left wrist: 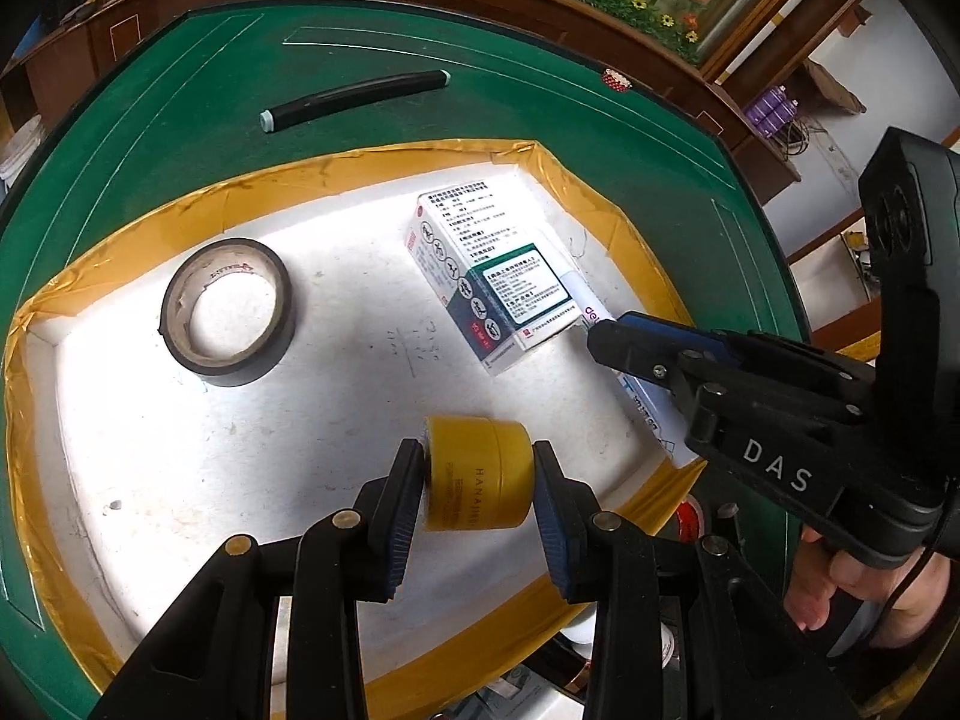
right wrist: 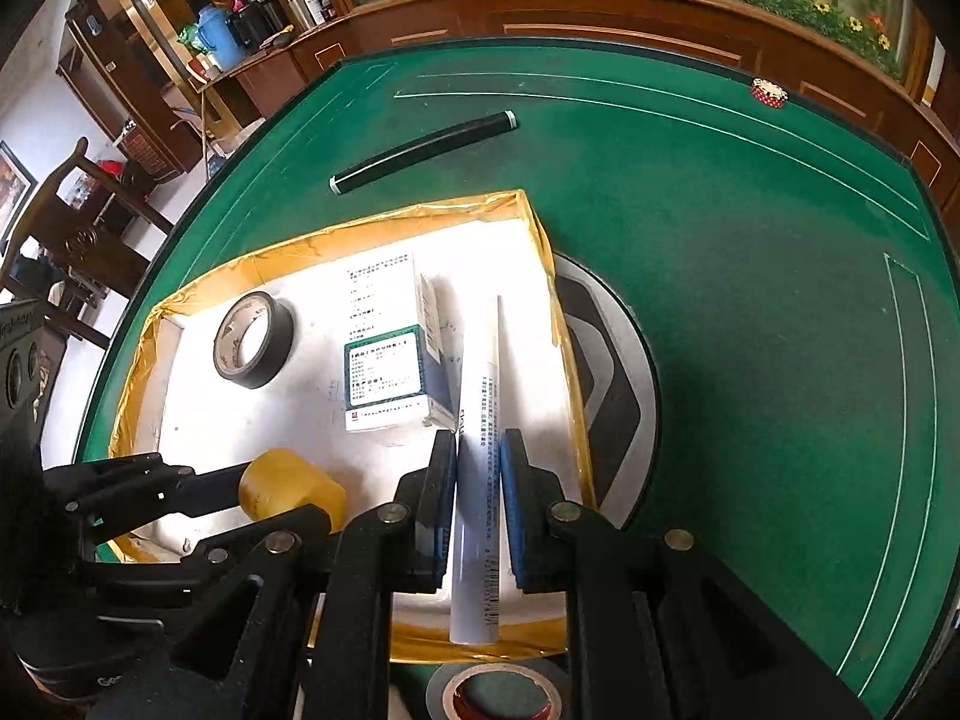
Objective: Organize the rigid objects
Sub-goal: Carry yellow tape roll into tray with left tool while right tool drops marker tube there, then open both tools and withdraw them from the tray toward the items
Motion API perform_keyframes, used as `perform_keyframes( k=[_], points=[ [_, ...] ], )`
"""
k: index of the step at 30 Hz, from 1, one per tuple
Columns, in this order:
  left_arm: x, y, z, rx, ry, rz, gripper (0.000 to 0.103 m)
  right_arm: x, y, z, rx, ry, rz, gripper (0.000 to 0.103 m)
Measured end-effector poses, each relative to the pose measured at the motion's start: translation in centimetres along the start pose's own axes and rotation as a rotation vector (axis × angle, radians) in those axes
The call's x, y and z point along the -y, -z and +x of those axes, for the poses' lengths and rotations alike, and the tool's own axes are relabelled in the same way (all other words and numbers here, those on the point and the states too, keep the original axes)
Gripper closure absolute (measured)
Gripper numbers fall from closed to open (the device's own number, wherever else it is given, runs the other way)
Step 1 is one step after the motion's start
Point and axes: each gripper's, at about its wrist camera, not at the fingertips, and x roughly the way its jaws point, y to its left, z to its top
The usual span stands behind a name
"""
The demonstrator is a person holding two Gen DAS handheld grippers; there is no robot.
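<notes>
A shallow white tray with a yellow taped rim sits on the green table. My left gripper is shut on a small yellow round jar, held just over the tray's near part. My right gripper is shut on a long white tube, which lies along the tray's right side. A white medicine box and a black tape roll lie in the tray.
A black stick with pale end caps lies on the green felt beyond the tray. A small red-and-white disc rests near the far edge. Another tape roll sits below the tray's near rim. A hand holds the right gripper.
</notes>
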Motion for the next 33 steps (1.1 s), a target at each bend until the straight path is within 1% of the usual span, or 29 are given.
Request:
perform_keyframes(
  k=[4,6,7,8,9,10,11,13,15,17,18,21,22,23,25,28,30,31,33],
  points=[
    [0.1,0.4,0.1,-0.011,-0.006,-0.003,0.062,0.2,0.0,-0.1,0.005,0.012,0.004,0.089],
    [-0.1,0.5,0.1,-0.009,-0.009,-0.014,0.053,0.2,0.0,-0.4,0.011,0.016,0.008,0.087],
    [-0.2,0.6,0.0,-0.003,-0.010,-0.021,0.045,0.3,0.1,-0.6,0.017,0.013,0.010,0.085],
    [-0.2,0.7,-0.2,0.004,-0.010,-0.028,0.041,0.3,0.0,-0.8,0.021,0.008,0.011,0.082],
    [-0.3,0.8,-0.5,0.013,-0.001,-0.039,0.039,0.2,0.0,-1.1,0.031,0.006,0.012,0.081],
    [-0.4,0.9,-0.6,0.015,0.009,-0.045,0.036,0.1,0.1,-1.5,0.044,0.011,0.010,0.076],
    [-0.4,1.0,-0.8,0.017,0.019,-0.051,0.035,0.1,0.1,-2.1,0.061,0.011,0.008,0.070],
    [-0.3,1.1,-1.0,0.016,0.031,-0.054,0.035,0.2,0.3,-3.4,0.096,0.002,0.013,0.064],
    [0.1,1.3,-1.1,0.001,0.058,-0.045,0.035,0.4,0.6,-4.5,0.117,-0.004,0.022,0.063],
    [0.7,1.4,-1.3,0.006,0.094,-0.046,0.035,0.9,1.2,-6.0,0.145,-0.019,0.042,0.060],
    [0.9,1.4,-1.3,0.009,0.117,-0.049,0.035,1.3,1.5,-6.6,0.156,-0.023,0.053,0.059],
    [1.6,1.5,-1.6,0.021,0.234,-0.085,0.033,2.4,3.1,-8.4,0.185,-0.041,0.091,0.056],
    [1.9,1.5,-1.7,0.021,0.261,-0.094,0.033,3.0,4.1,-9.1,0.191,-0.044,0.102,0.056],
    [2.2,1.6,-1.7,0.023,0.264,-0.095,0.033,3.3,5.0,-9.5,0.192,-0.041,0.110,0.056],
    [3.1,1.9,-2.0,0.028,0.235,-0.077,0.033,4.2,6.5,-10.1,0.189,-0.030,0.127,0.055],
    [4.0,3.3,-2.9,0.040,0.172,-0.056,0.033,5.5,9.3,-10.8,0.175,0.011,0.153,0.055],
    [4.6,4.8,-4.1,0.077,0.114,-0.026,0.029,6.0,11.4,-11.3,0.165,0.035,0.151,0.055],
    [4.9,5.5,-4.5,0.081,0.102,-0.016,0.025,6.1,12.1,-11.4,0.164,0.044,0.143,0.054],
    [5.5,7.0,-5.5,0.089,0.077,0.008,0.025,6.0,13.6,-11.7,0.169,0.062,0.118,0.049]
  ],
)
